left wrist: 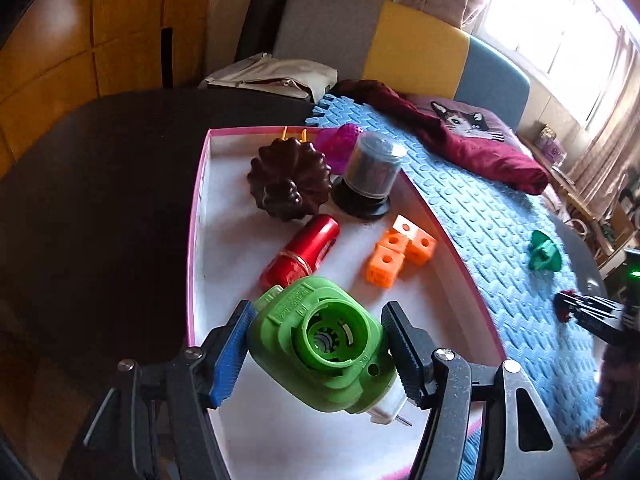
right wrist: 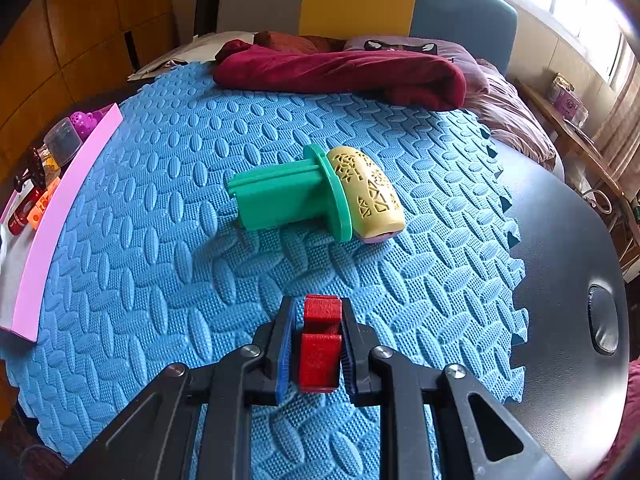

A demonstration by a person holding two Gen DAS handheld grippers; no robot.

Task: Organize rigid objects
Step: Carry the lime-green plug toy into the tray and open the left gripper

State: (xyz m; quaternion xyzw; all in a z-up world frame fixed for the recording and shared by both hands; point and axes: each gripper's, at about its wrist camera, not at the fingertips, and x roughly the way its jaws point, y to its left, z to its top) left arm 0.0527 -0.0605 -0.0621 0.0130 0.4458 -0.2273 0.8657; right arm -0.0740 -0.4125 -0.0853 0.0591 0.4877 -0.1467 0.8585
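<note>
My left gripper is shut on a green plastic housing and holds it over the near part of a pink-rimmed white box. Inside the box lie a red cylinder, orange cubes, a dark brown fluted mould, a clear-topped jar on a black base and a magenta ball. My right gripper is shut on a red block just above the blue foam mat. Ahead of it on the mat lie a green flanged piece and a yellow patterned piece, touching.
The pink box wall runs along the mat's left edge. A dark red cloth and a pillow lie at the mat's far end. Dark tabletop surrounds the mat on the right. In the left wrist view, the right gripper shows at the right edge.
</note>
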